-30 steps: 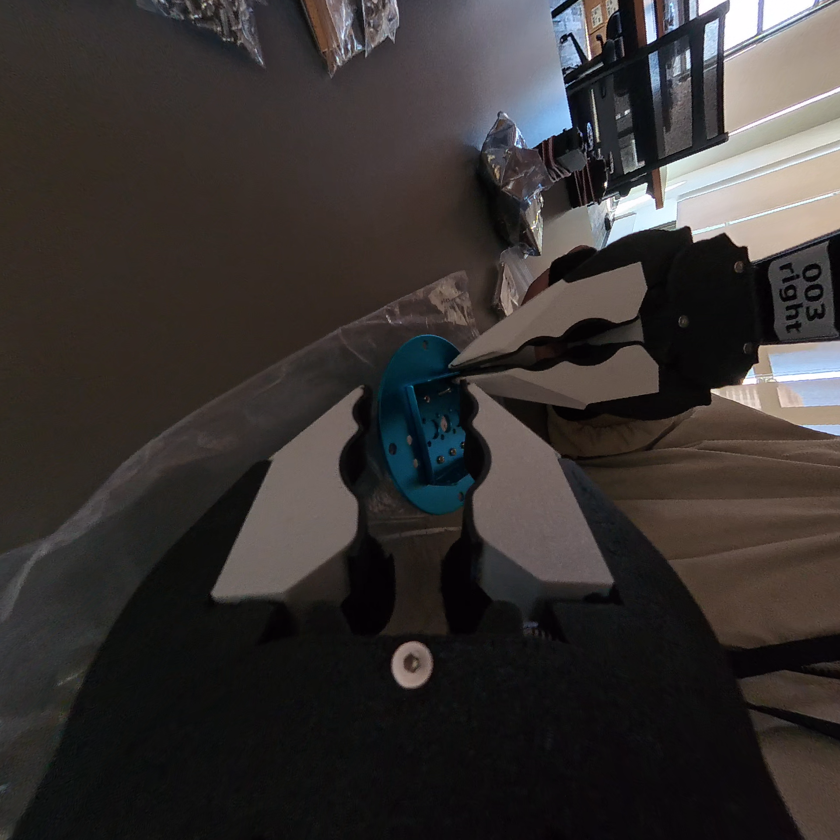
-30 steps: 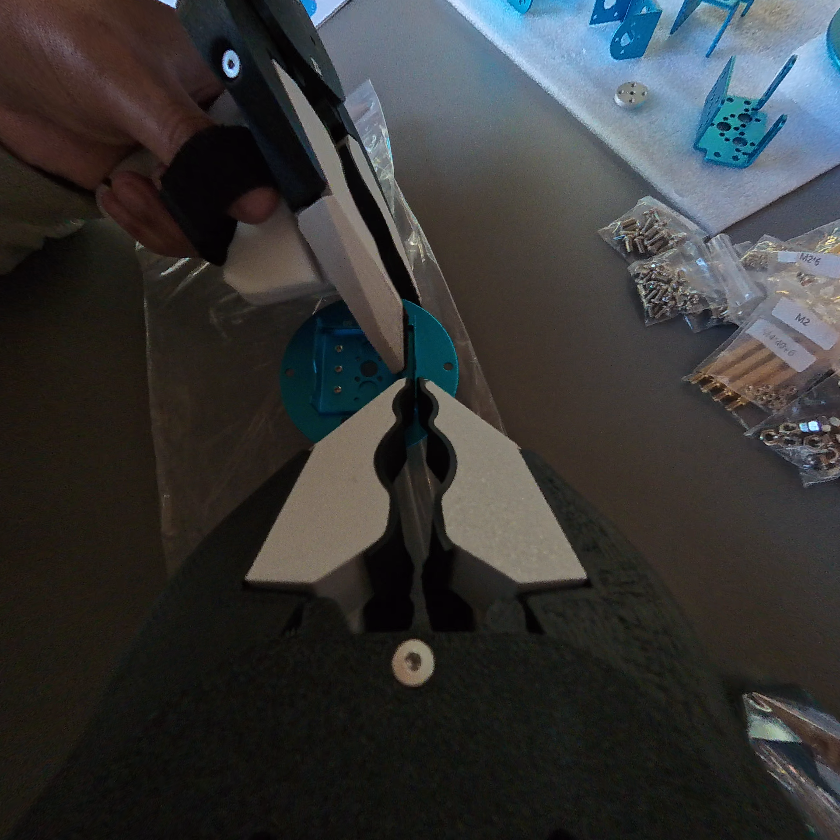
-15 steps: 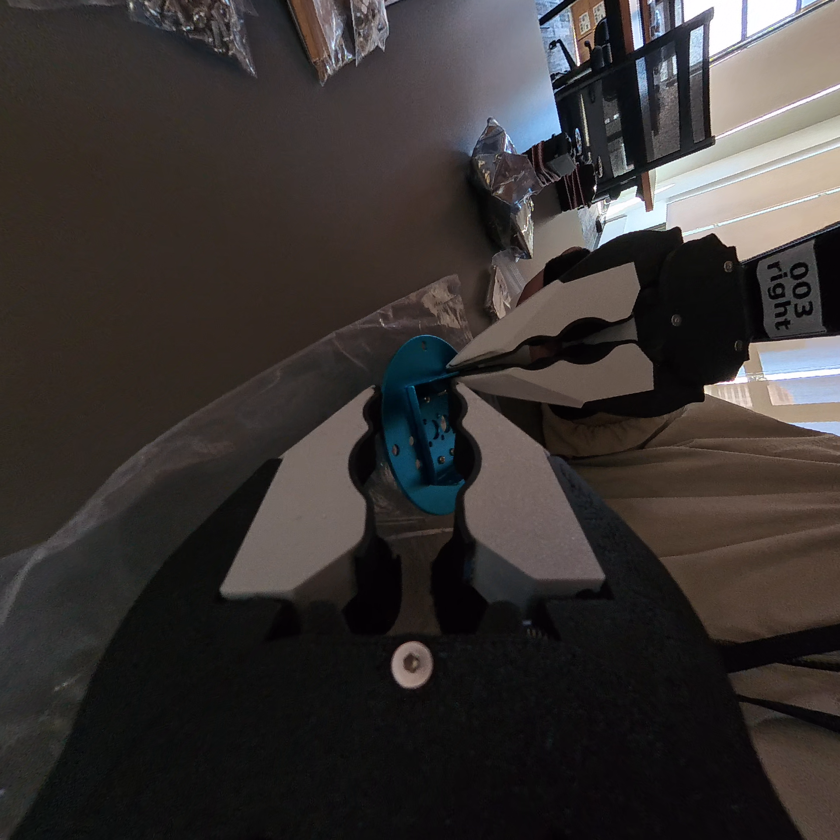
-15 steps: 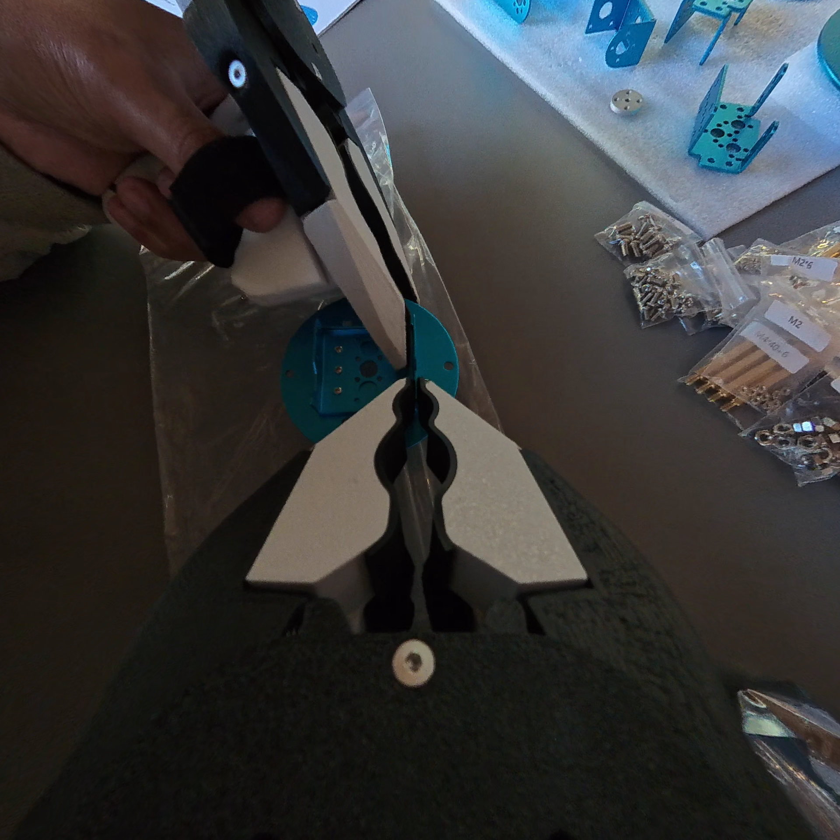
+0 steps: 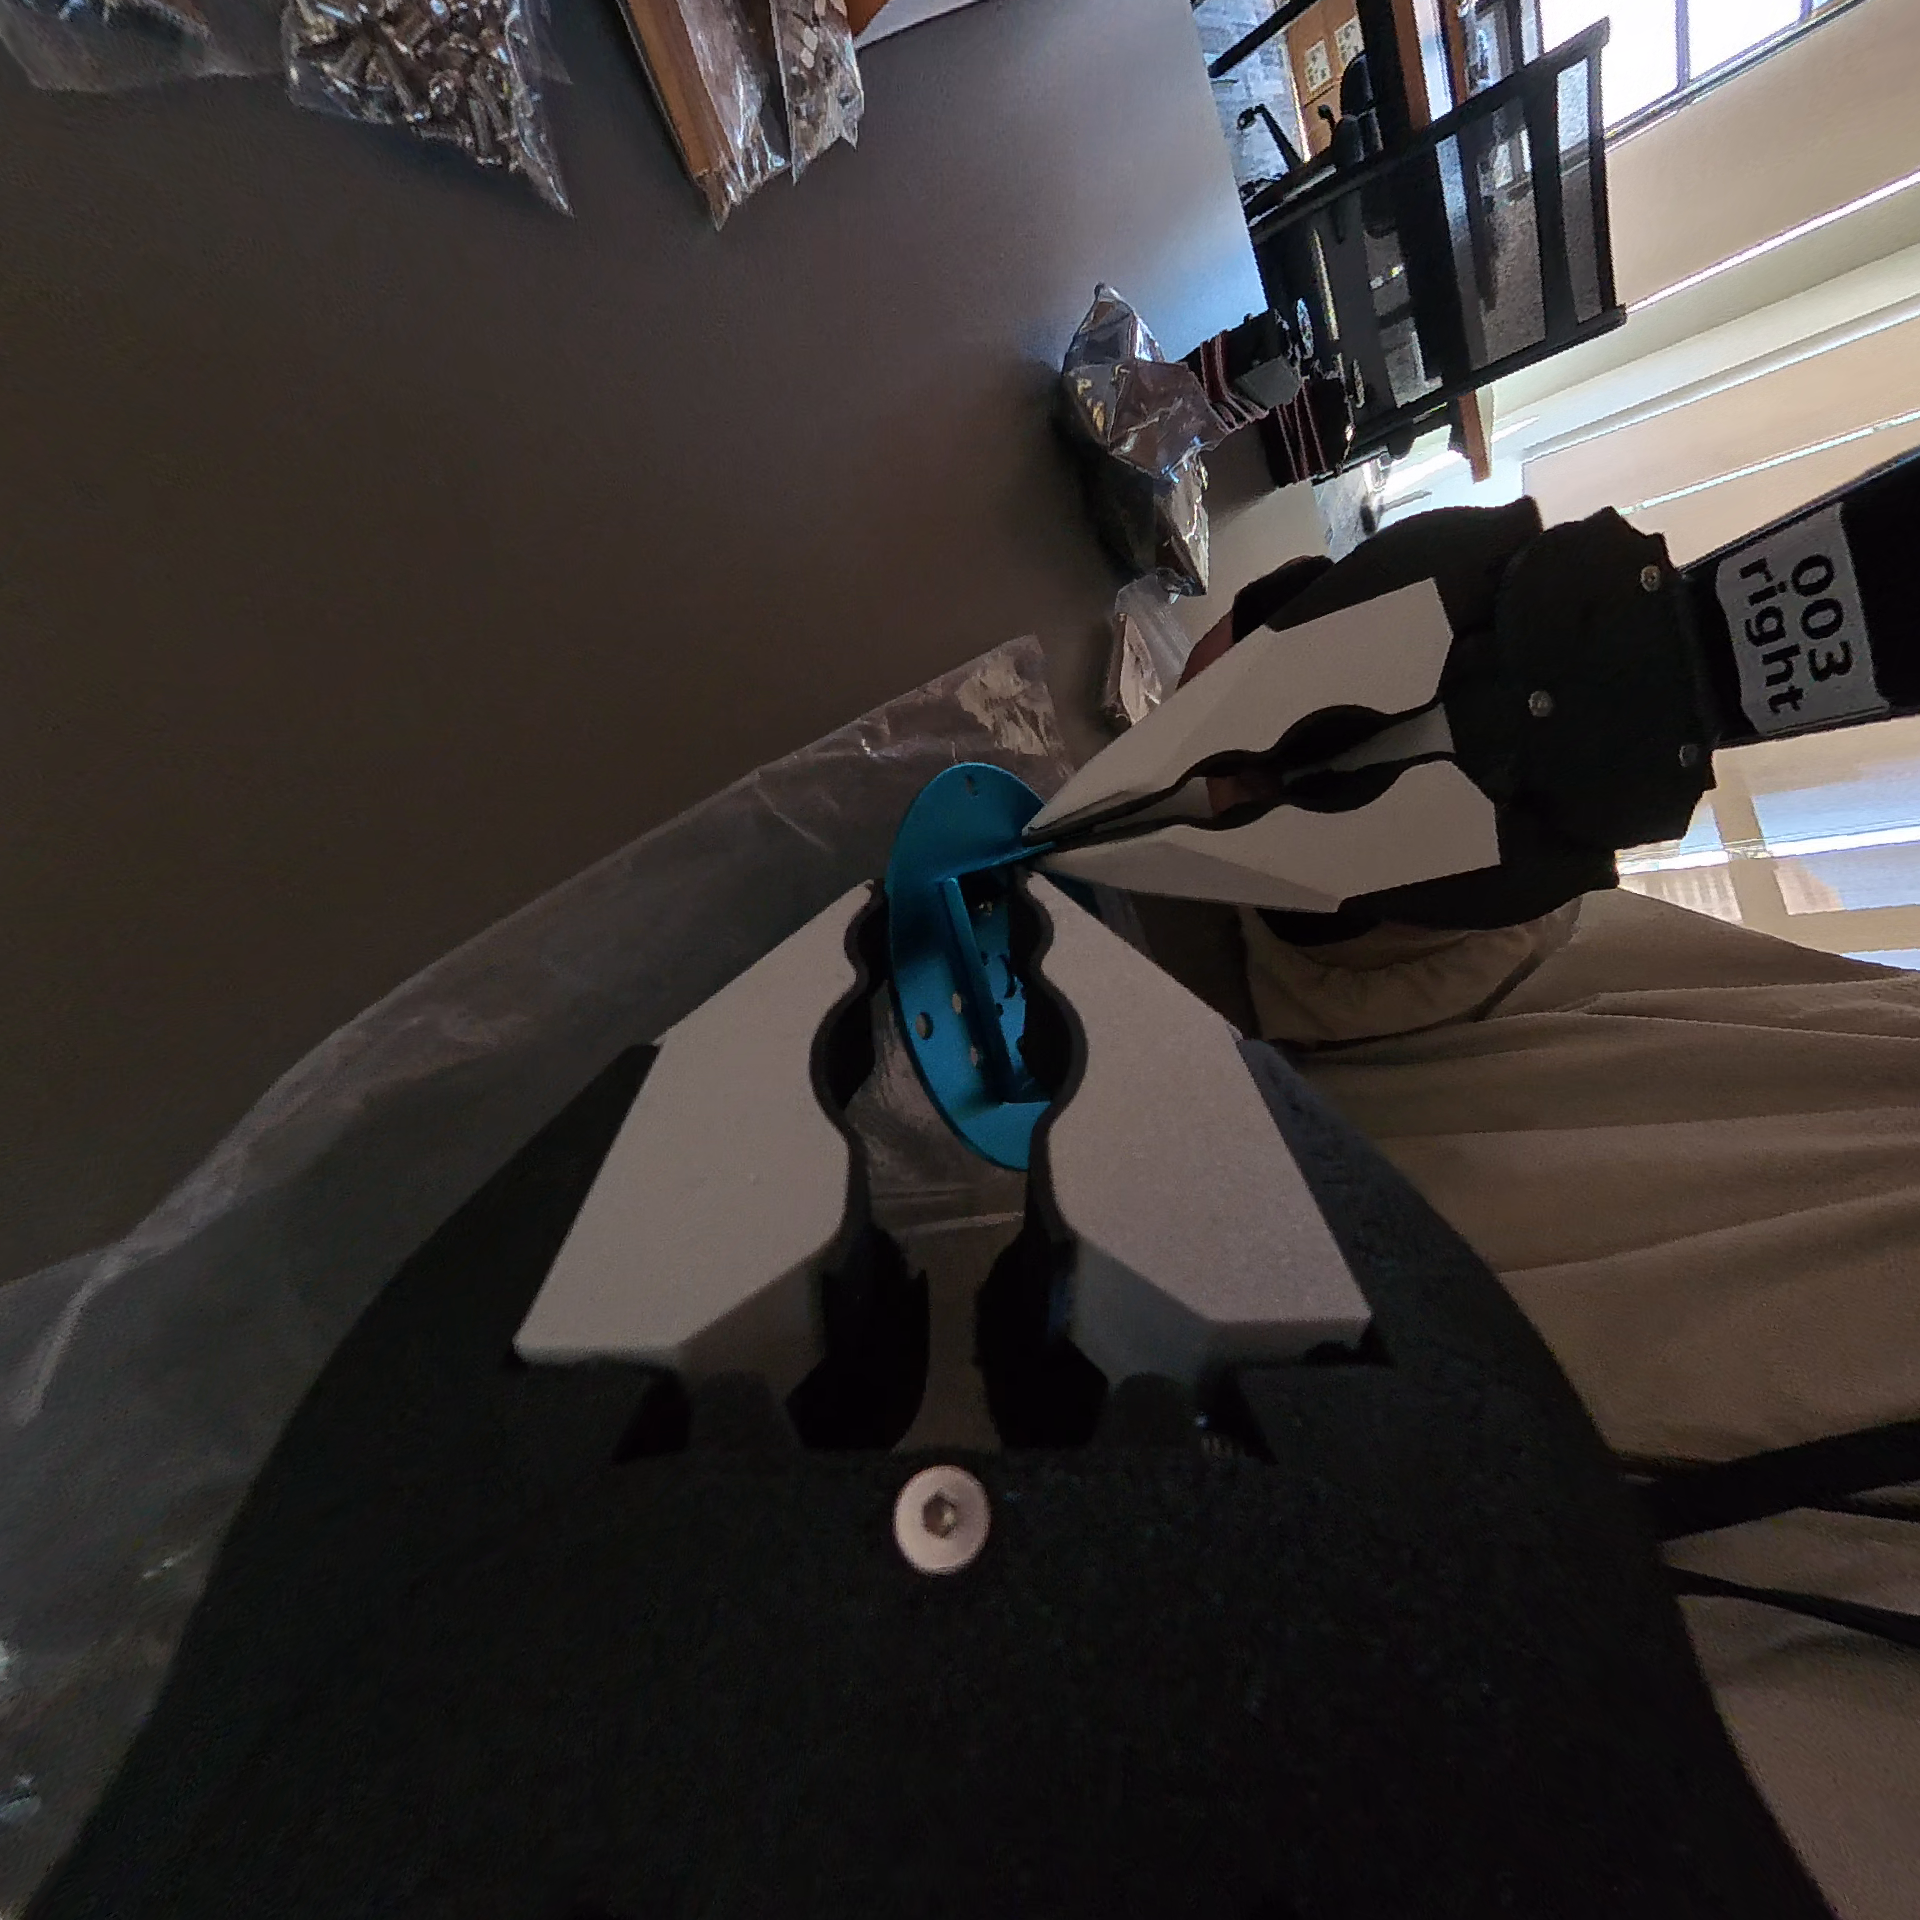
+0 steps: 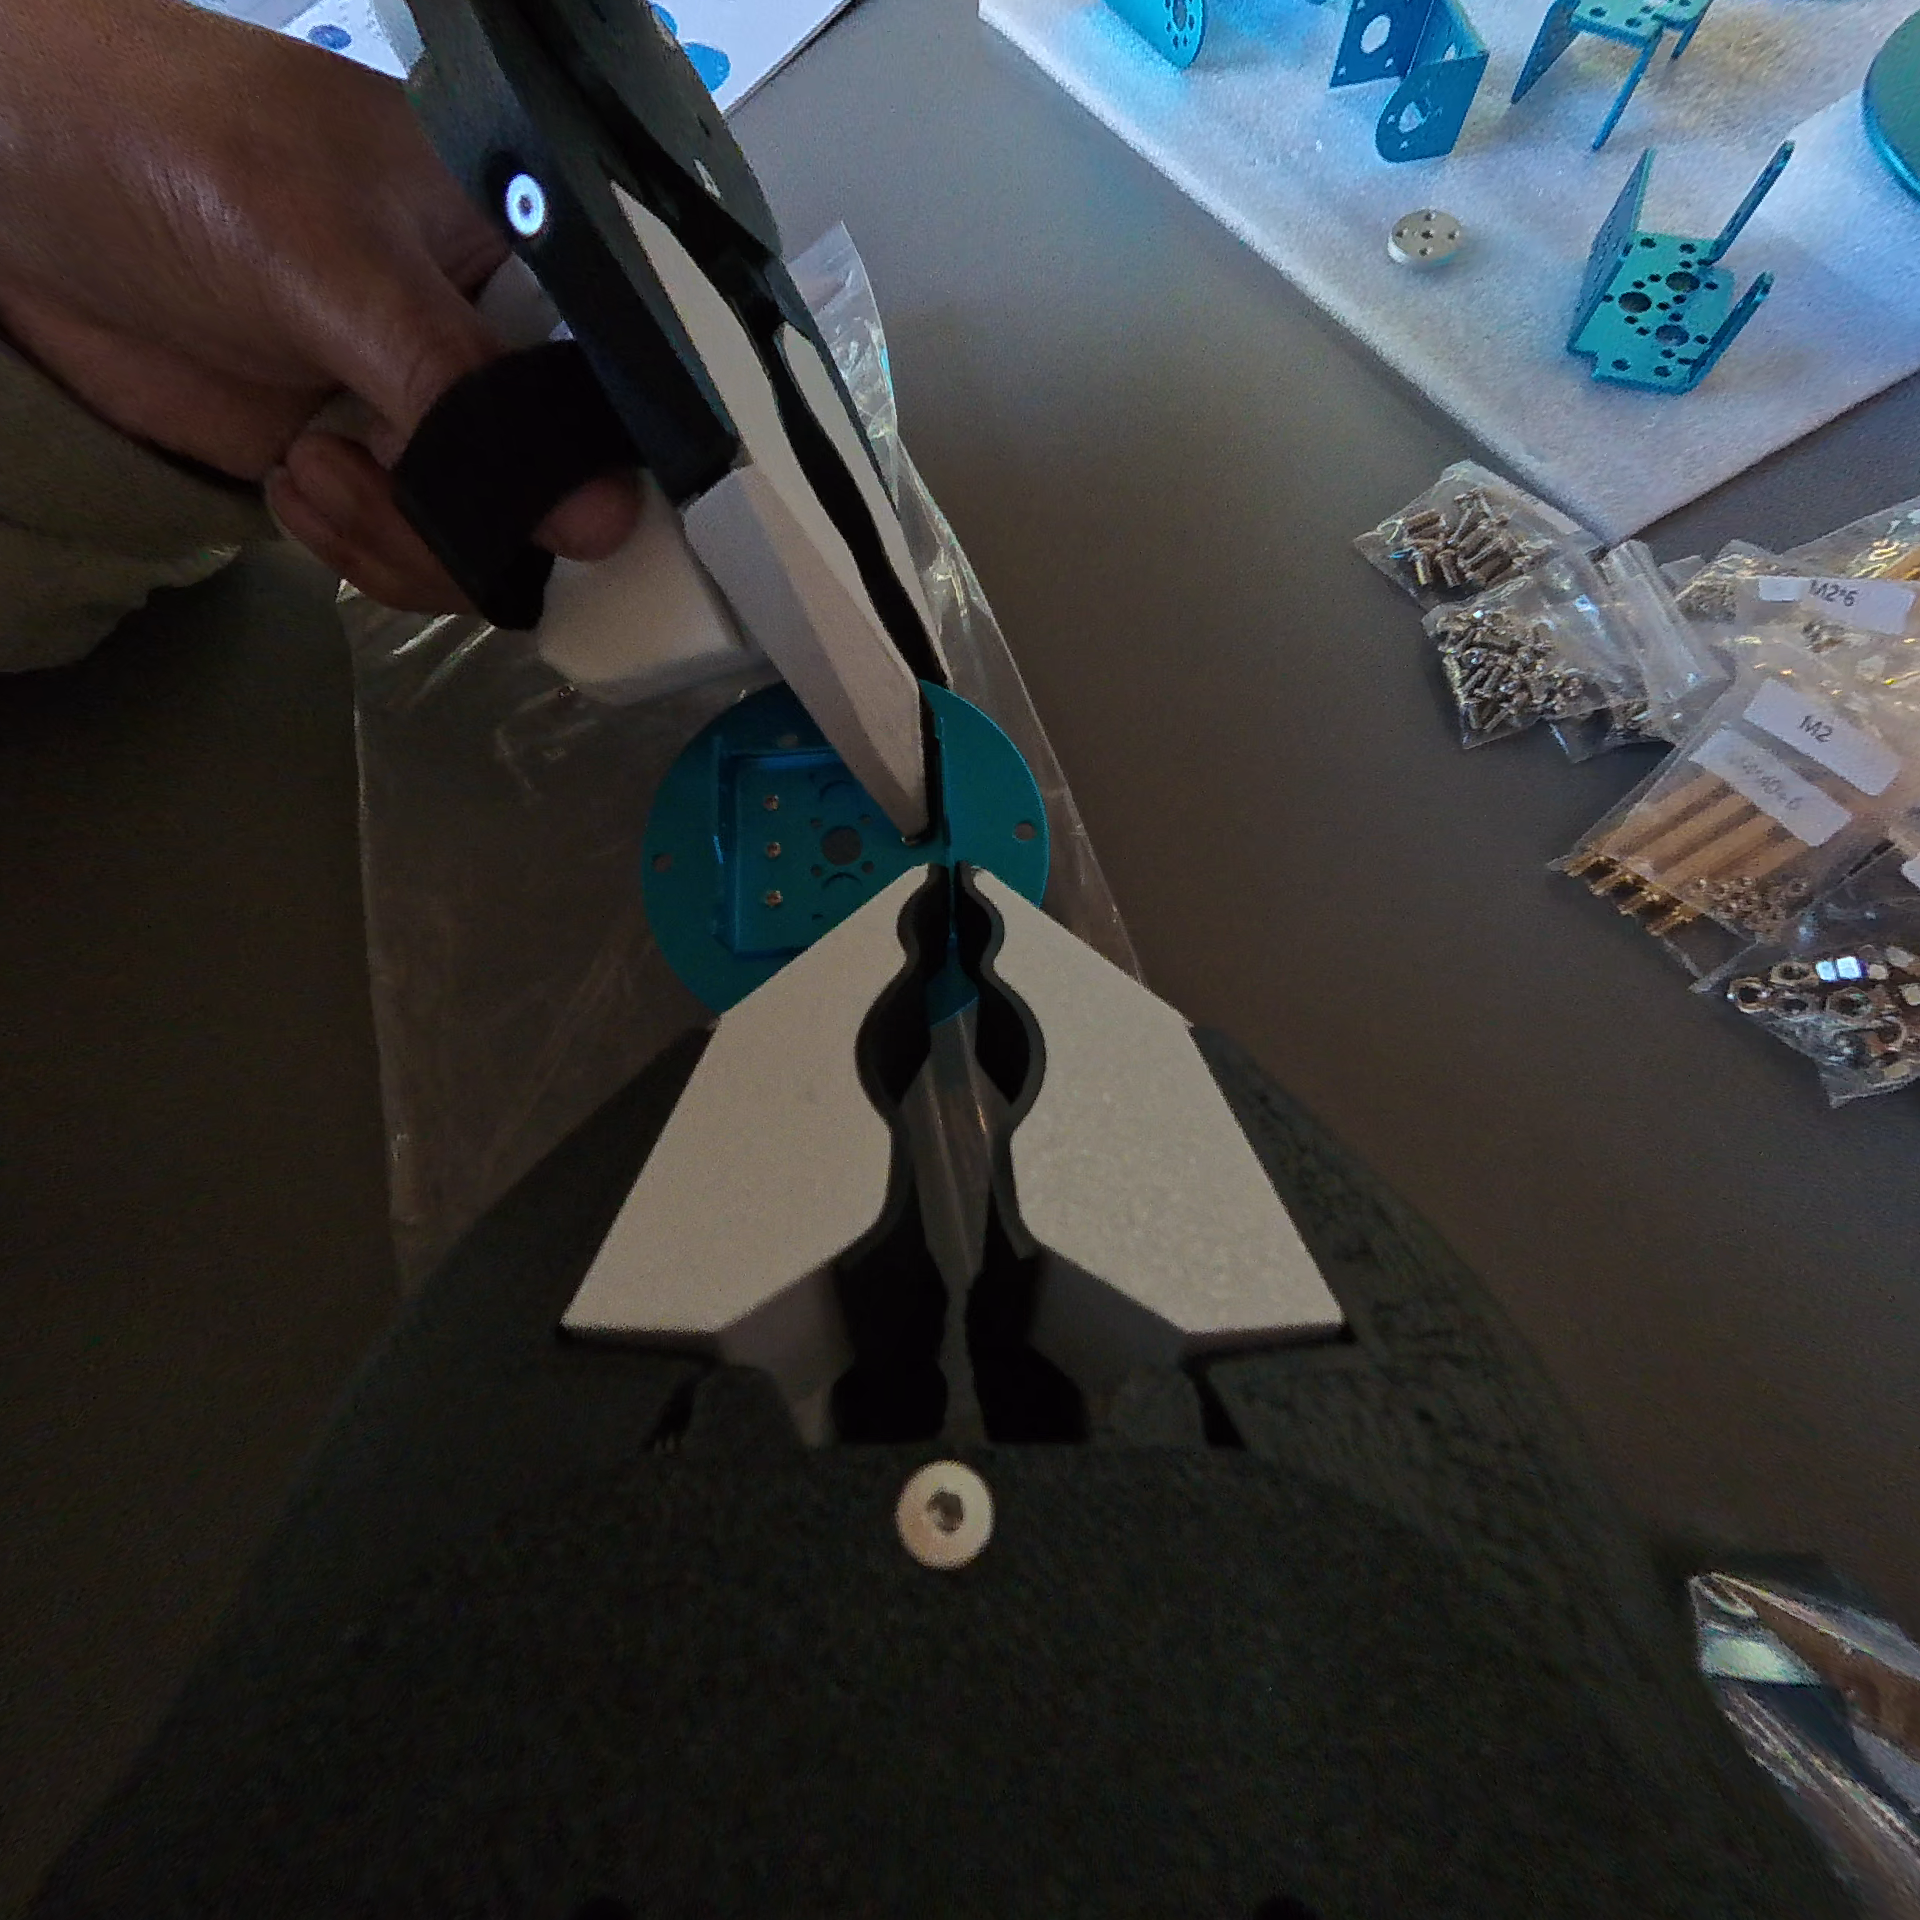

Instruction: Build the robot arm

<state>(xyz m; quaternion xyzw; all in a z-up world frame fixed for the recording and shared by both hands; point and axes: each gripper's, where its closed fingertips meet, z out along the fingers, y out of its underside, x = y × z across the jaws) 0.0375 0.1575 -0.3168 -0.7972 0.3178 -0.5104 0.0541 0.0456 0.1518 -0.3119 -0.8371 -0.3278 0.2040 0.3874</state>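
Change vs 1 s ago: the left gripper fingers are drawn closer together, and the blue disc is seen more edge-on in the left wrist view. The right gripper grip is unchanged.

State now:
- The disc, with the bracket mounted on its face, is held over the clear bag on the counter, between both grippers.
- Left fingers: a narrow gap is kept, with disc and bracket straddled. Whether real contact is made cannot be told.
- Right fingers: nearly together, clamped on a thin upright wall of the bracket.

Count, left to right in the right wrist view:
- 1 hand, wrapped on the left gripper's handle
- 1 clear bag
- 1 disc with 1 bracket
- 1 white foam sheet, on which 4 loose blue brackets, 1 silver hub and 1 teal round part (cut off at the frame edge) are laid
- at least 6 small hardware bags; the overlap prevents an exact count
- 1 foil bag at lower right
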